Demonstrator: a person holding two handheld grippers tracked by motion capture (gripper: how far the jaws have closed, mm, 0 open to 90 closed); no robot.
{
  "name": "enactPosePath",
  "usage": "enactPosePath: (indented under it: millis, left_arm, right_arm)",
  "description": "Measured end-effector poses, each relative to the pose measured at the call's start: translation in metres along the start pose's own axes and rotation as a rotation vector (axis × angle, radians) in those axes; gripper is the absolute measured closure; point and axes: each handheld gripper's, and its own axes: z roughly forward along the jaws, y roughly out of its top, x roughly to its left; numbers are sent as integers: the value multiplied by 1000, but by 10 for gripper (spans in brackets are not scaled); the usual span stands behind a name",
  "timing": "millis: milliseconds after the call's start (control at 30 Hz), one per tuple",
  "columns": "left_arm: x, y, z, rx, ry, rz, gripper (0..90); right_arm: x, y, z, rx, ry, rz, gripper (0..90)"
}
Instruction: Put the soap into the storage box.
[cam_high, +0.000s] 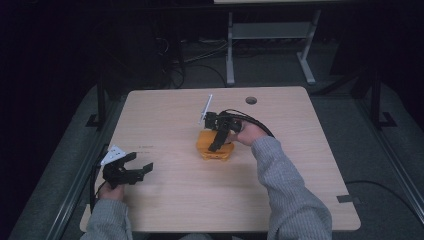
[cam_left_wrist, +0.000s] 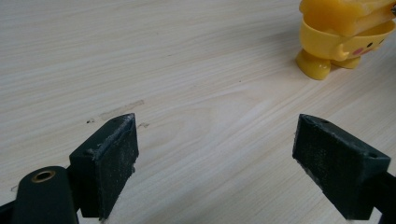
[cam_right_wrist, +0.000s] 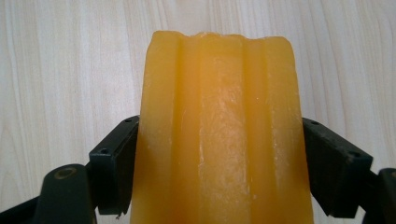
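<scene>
I have my right gripper (cam_high: 217, 144) down on the yellow toy (cam_high: 215, 149), which sits near the middle of the surface (cam_high: 280, 165), a little toward the far side. In the right gripper view its fingers (cam_right_wrist: 113, 163) stand on either side of a ribbed orange-yellow block (cam_right_wrist: 219, 135) that appears to be the toy's top part, and they look pressed against its flanks, so I judge the grasp as made or all but made; whether the block is already lifting free I cannot tell. My left gripper (cam_high: 131, 170) hangs low over the near left corner of the surface, well apart from the toy, with its fingers (cam_left_wrist: 109, 163) spread wide and nothing between them. From its own camera I see the toy's rounded foot and a face with a pink cheek at the upper right. So the reach and the grip seem done; lifting, moving or pulling the piece off is what I reckon is left, and the left side may yet be needed to steady the base. The surface is pale wood-grain laminate with a round cable hole (cam_high: 251, 100) near the far edge and a faint scuff in the left gripper view. The room around is dim, with grey floor, loose cables (cam_high: 200, 55) and the metal legs of another desk (cam_high: 270, 45) beyond.
</scene>
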Motion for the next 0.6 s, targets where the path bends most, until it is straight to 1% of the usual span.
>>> enactPosePath:
  millis: [100,600]
  left_arm:
    - [0,0,0,0,0,4,138]
    - [0,0,0,1,2,-1,138]
  right_arm:
    - [0,0,0,1,-1,-1,211]
    - [1,-3,3,27,-5,-5,211]
